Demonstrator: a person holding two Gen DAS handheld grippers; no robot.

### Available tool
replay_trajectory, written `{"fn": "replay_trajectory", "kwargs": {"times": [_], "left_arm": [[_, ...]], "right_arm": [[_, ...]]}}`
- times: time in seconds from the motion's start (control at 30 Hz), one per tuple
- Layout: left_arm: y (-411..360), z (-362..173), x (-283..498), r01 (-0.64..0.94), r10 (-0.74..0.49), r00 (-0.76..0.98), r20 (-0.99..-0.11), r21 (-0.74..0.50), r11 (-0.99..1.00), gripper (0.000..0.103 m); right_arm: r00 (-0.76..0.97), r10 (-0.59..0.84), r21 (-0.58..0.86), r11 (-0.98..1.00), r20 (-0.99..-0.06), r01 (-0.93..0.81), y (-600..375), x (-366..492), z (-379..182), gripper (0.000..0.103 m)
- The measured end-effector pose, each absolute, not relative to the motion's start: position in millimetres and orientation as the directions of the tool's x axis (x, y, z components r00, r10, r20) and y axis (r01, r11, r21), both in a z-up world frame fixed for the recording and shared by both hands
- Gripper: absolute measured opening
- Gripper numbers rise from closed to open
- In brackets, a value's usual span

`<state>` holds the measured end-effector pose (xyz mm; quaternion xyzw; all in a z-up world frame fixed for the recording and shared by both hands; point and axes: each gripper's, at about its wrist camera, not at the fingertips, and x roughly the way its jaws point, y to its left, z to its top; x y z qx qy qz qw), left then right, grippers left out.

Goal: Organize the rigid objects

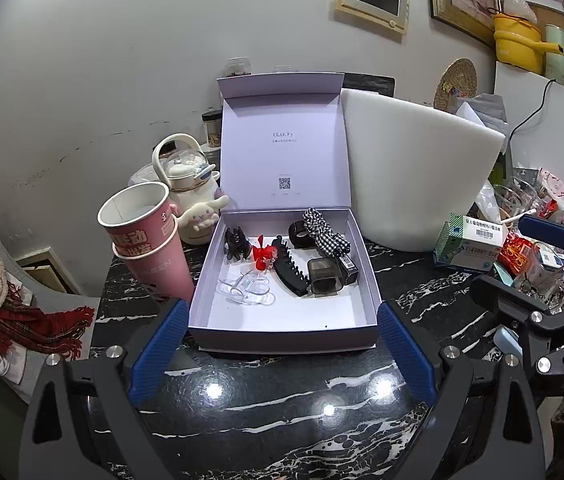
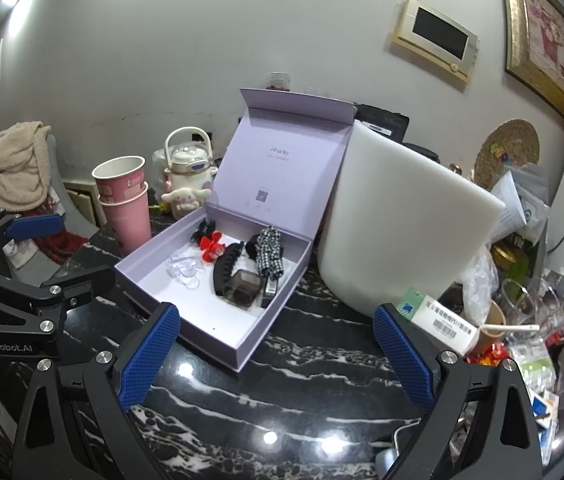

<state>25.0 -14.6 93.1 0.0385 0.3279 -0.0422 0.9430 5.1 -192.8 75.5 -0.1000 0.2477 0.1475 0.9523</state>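
Left gripper (image 1: 280, 350): jaws spread wide, empty, blue ribbed pads (image 1: 158, 354) flanking the front wall of the lavender gift box (image 1: 282, 336) without touching it. Right gripper (image 2: 278, 354): likewise spread wide and empty, above bare black marble tabletop (image 2: 301, 392), left pad near the box's front corner. Seen from the left wrist view at the right edge, partly cut off by the frame.

Box: lid upright, leaning back against white foam sheet (image 1: 413, 168). Printed text and QR code inside the lid too small to read.

Contents, grouped toward the rear of the box:
- black claw clip (image 1: 237, 245), rear left;
- red bow clip (image 1: 262, 257), beside it;
- long black claw clip (image 1: 290, 276), centre, laid diagonally;
- clear plastic clips (image 1: 246, 290), front left, outlines hard to separate against the white floor;
- smoky translucent square clip (image 1: 325, 278), partly covering a small dark carton (image 1: 349, 267) with a barcode;
- black-and-white checked scrunchie (image 1: 323, 229), overlapping a dark round item (image 1: 299, 234) that cannot be identified.

Outside the box: stacked pink paper cups (image 1: 150, 240) to the left, white plush dog (image 1: 202, 218) and cream kettle (image 1: 186, 172) behind them. Medicine carton (image 1: 469, 246) to the right, amid clutter too jumbled to itemise.
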Motion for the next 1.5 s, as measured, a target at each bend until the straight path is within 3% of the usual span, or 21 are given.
{"fn": "replay_trajectory", "kwargs": {"times": [1.5], "left_arm": [[-19.1, 85.3, 33.3, 0.106, -0.036, 0.749, -0.662, 0.065, 0.992, 0.097]], "right_arm": [[0.813, 0.211, -0.124, 0.937, -0.543, -0.326, -196.6, 17.8, 65.1, 0.099]]}}
